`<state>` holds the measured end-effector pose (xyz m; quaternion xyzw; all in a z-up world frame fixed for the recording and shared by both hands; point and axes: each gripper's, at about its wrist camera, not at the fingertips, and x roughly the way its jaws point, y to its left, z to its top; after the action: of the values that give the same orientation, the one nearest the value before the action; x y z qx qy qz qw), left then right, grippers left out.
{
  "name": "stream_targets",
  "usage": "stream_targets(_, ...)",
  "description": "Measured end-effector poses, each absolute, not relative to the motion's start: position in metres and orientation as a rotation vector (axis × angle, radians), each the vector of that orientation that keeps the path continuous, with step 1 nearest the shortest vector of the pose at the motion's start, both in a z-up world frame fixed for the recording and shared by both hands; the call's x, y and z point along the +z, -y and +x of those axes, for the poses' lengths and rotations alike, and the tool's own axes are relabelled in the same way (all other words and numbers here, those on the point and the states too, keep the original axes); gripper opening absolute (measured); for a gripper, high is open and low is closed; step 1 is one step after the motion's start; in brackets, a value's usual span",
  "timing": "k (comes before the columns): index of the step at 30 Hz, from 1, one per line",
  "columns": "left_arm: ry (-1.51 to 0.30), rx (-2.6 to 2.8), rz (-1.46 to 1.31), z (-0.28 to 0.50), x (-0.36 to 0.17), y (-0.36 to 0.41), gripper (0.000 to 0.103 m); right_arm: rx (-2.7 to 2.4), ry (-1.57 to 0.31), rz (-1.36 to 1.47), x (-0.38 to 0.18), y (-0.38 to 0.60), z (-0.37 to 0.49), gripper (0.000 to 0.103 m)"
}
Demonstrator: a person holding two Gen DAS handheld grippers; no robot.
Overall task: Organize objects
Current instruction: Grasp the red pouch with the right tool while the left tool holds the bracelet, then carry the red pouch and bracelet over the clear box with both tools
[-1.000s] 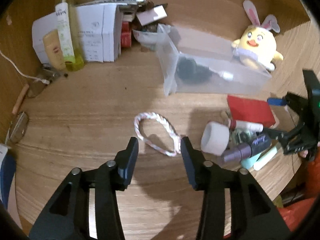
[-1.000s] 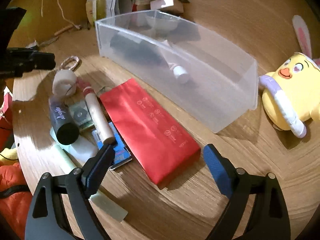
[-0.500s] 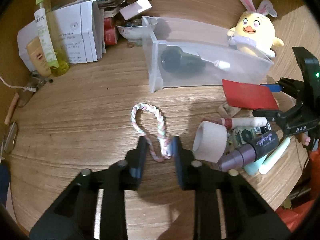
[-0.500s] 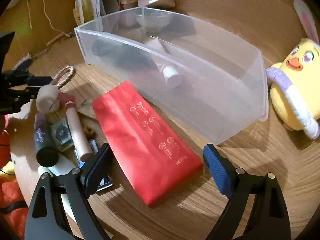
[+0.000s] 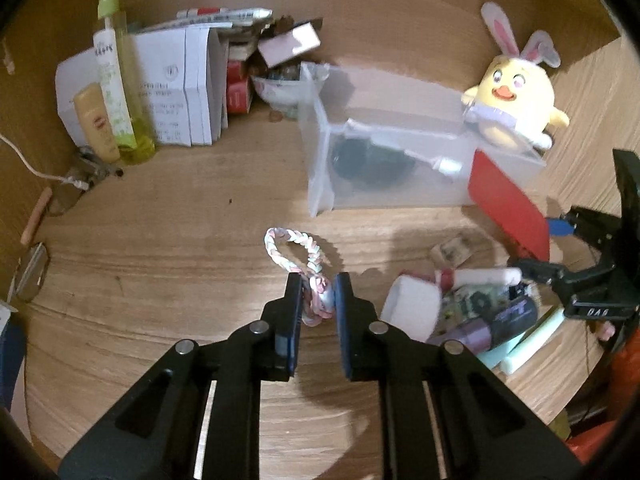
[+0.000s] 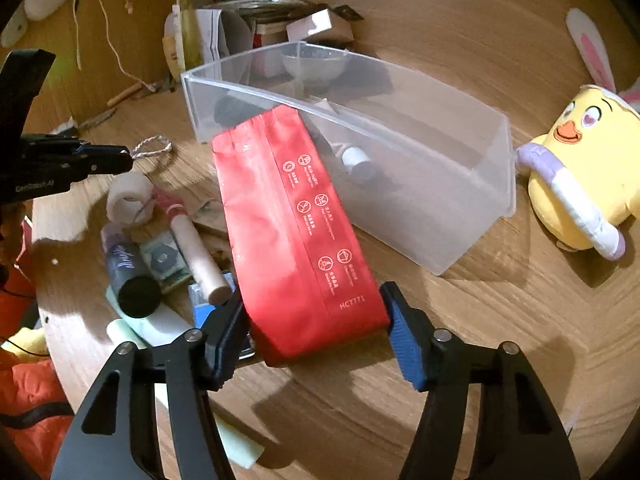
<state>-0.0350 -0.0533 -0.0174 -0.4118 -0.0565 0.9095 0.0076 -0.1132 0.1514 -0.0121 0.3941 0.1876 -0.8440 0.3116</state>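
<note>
My left gripper (image 5: 318, 294) is shut on the knotted end of a pink-and-white braided loop (image 5: 296, 252), lifting it off the wooden table. My right gripper (image 6: 314, 322) is shut on the near end of a red packet (image 6: 296, 220), tilted up with its far end leaning against the clear plastic bin (image 6: 440, 184). The bin (image 5: 400, 160) holds a dark object (image 5: 360, 158) and a white tube (image 6: 356, 160). The red packet also shows in the left wrist view (image 5: 508, 204).
A pile of small items lies by the bin: white tape roll (image 5: 412, 308), purple tube (image 5: 492, 320), pink-capped stick (image 6: 192, 248), mint sticks (image 5: 528, 344). A yellow plush chick (image 5: 516, 104) sits beyond the bin. Bottles (image 5: 116, 80) and white boxes (image 5: 180, 88) stand at the back left.
My left gripper closed on the braided loop and raised it. My right gripper closed on the red packet and tipped it up against the bin.
</note>
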Motion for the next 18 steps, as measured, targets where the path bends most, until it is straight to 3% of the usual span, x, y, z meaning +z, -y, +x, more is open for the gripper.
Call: stream_targets(18, 0.180, 2.873, -1.096, -0.032, 0.027, 0.032, 0.015, -2.319, -0.406, 0.846, 0.039, -0.172, -0.075, 0.059)
